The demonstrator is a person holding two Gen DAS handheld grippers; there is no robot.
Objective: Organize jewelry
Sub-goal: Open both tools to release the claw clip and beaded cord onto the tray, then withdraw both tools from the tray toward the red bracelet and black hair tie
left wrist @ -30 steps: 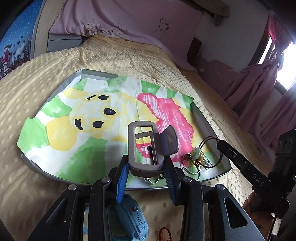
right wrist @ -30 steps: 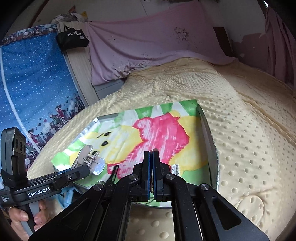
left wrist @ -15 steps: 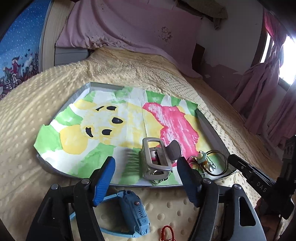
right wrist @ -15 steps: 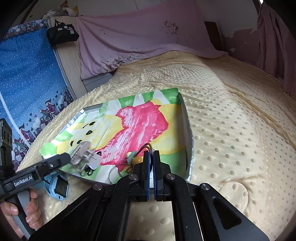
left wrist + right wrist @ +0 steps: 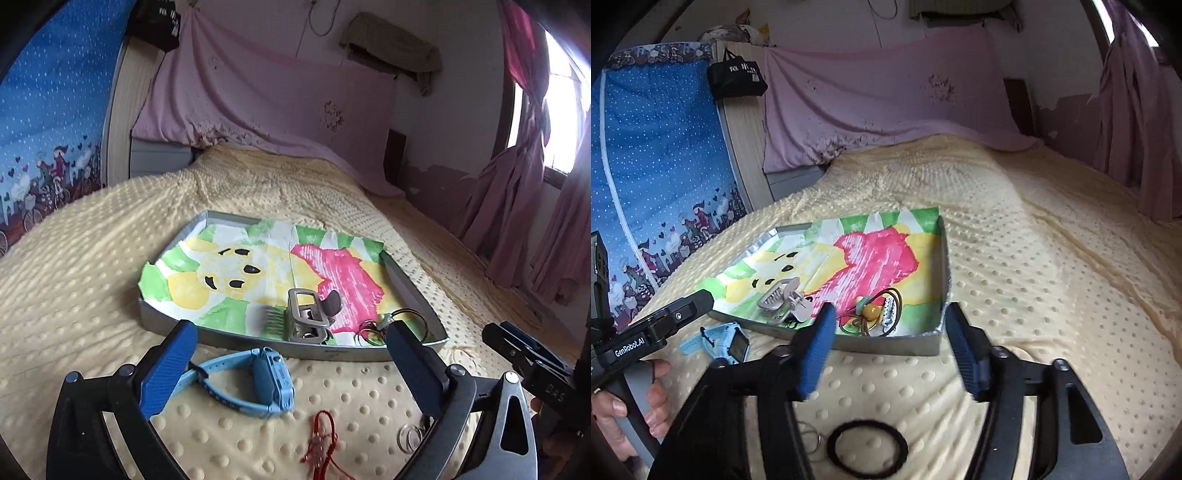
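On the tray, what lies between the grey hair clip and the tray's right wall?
In the right wrist view, hair ties with a yellow bead and a small white clip lie between the hair clip and the tray wall.

Grey tray (image 5: 236, 338) lined with green, yellow and pink painted paper (image 5: 266, 273). Light blue watch (image 5: 258, 380); pale yellow dotted blanket (image 5: 92, 280). Red cord bracelet (image 5: 323, 439).

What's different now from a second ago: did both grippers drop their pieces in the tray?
Yes. The left gripper let go of the grey hair clip, now lying in the tray, and backed away, jaws opening. The right gripper released the beaded hair ties into the tray's near corner; its jaws are opening, nothing between them. The blue watch and red string stayed on the blanket.
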